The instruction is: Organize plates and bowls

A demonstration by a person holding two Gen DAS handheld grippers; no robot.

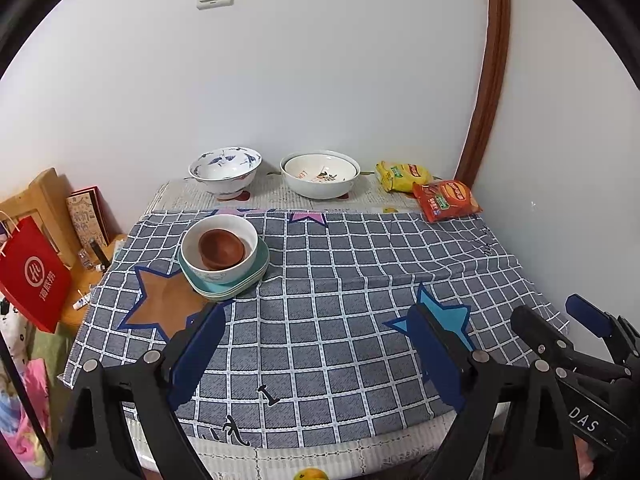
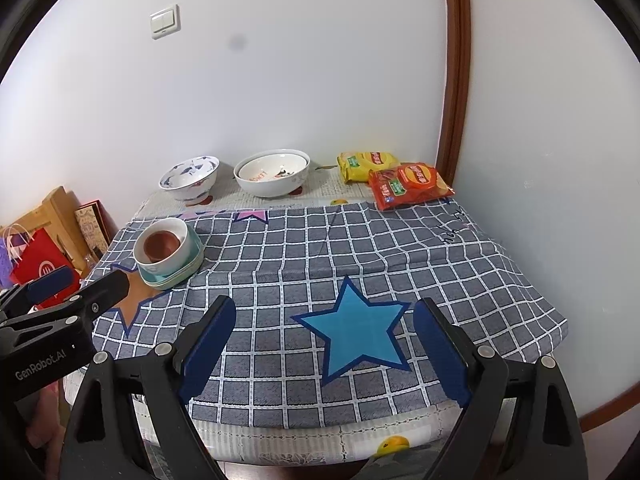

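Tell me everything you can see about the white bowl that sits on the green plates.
The white bowl looks ceramic and glossy, with a faint greenish print low on its side. It stands upright on a stack of pale green plates, at the left of the checked cloth. Nested inside are small brown bowls, apparently two. Neither gripper touches it.

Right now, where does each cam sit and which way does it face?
Left wrist: on the left hand-held gripper, aimed down across the checked cloth toward the wall; its open fingers show, the right hand-held gripper at right.
Right wrist: on the right hand-held gripper, same heading; left hand-held gripper at left.
Shared: stacked bowls, blue star.
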